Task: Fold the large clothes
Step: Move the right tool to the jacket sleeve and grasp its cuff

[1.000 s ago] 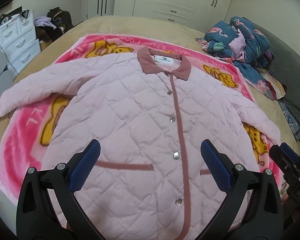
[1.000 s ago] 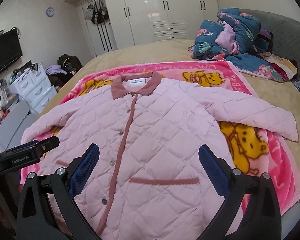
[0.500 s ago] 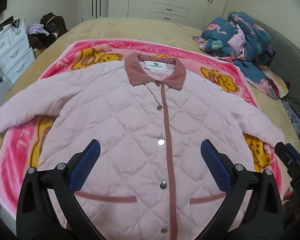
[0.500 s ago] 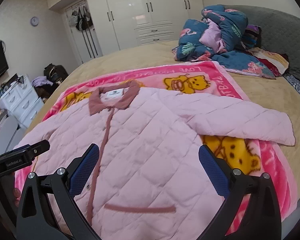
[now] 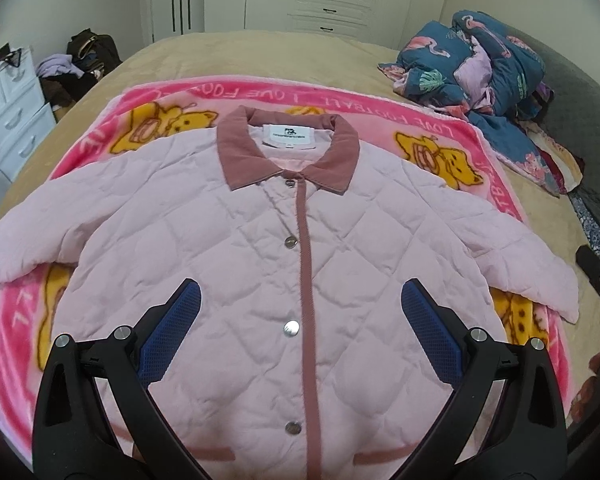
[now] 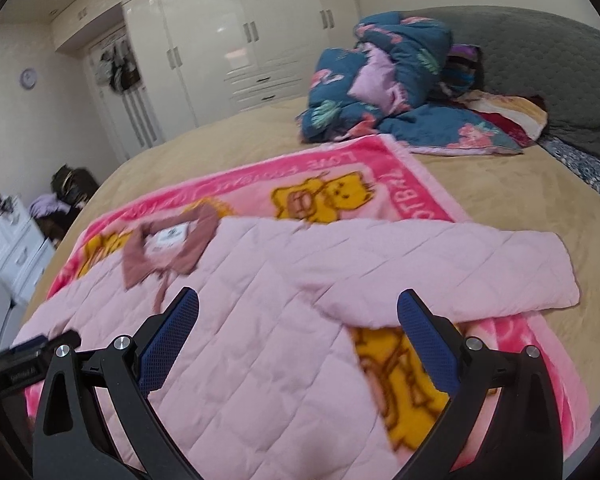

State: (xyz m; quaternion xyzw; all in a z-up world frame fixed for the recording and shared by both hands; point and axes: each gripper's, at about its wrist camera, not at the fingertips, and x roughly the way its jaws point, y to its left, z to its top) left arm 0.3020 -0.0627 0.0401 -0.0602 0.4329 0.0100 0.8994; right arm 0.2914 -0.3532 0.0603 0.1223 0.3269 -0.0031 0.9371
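A pale pink quilted jacket with a dusty-rose collar lies flat and buttoned, front up, on a pink cartoon blanket. Both sleeves are spread out to the sides. My left gripper hovers open above the jacket's lower front, nothing between its blue pads. In the right wrist view the same jacket appears blurred, its right sleeve stretched toward the bed's side. My right gripper is open and empty above the right armpit area. The other gripper's tip shows at the left edge.
The blanket covers a tan bed. A heap of blue flowered bedding sits at the far right by a grey headboard. White drawers and a bag stand left of the bed; white wardrobes line the far wall.
Both grippers moved forward and turned right: the jacket's collar shifted left and lower in the right wrist view, and the right sleeve came toward its centre. Both stayed open.
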